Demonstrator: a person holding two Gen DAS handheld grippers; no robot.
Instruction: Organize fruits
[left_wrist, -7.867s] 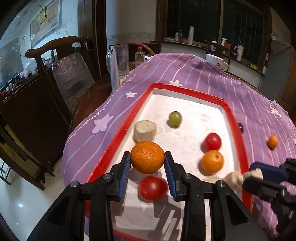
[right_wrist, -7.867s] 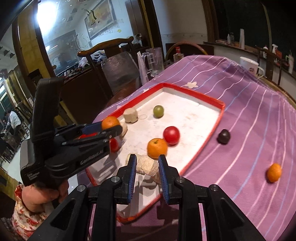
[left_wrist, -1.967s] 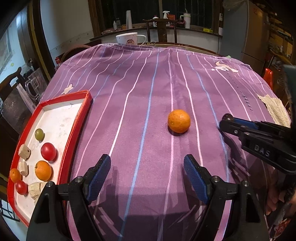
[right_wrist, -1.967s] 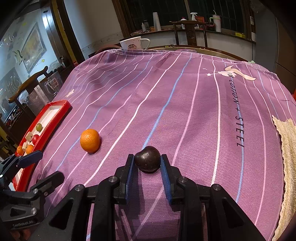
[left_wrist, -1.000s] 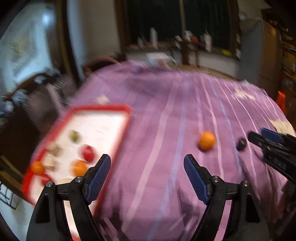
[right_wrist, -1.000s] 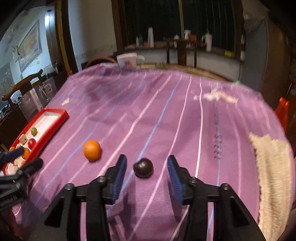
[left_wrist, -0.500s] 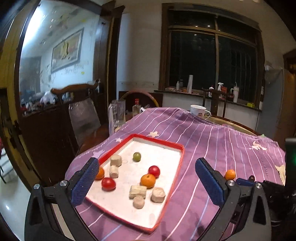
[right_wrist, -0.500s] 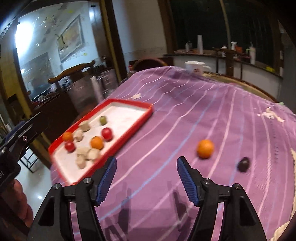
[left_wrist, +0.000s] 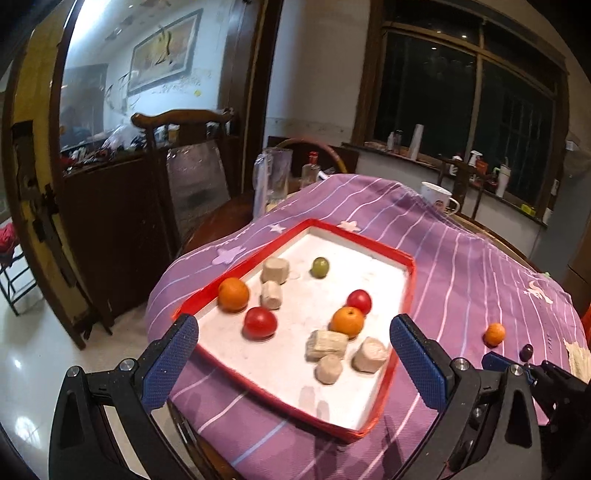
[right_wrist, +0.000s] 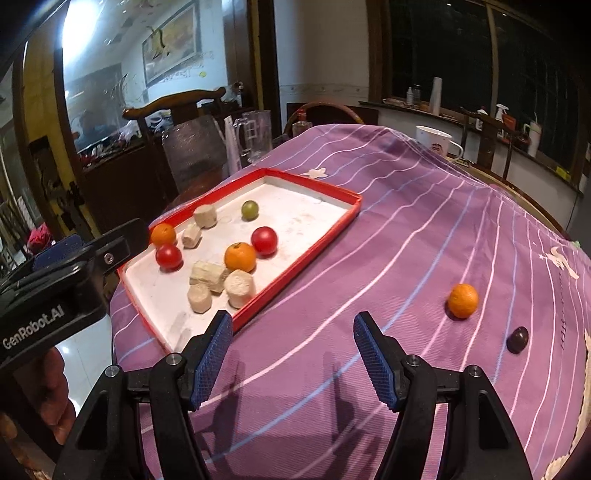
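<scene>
having released the plum (right_wrist: 517, 339) beside the orange (right_wrist: 463, 300), we hold both grippers (left_wrist: 293, 352) (right_wrist: 293, 358) gaping, right of the tray (right_wrist: 306, 258); our right gripper's tips are partly cut off in the left view.

We see only a sliver of the dark plum (left_wrist: 526, 352) in the left wrist view, behind the right tool (left_wrist: 535, 373), itself cut by the right edge. The left tool (right_wrist: 55, 280) runs off the right wrist view's left edge. Bottles on the far counter (right_wrist: 436, 107) are too small to identify.
</scene>
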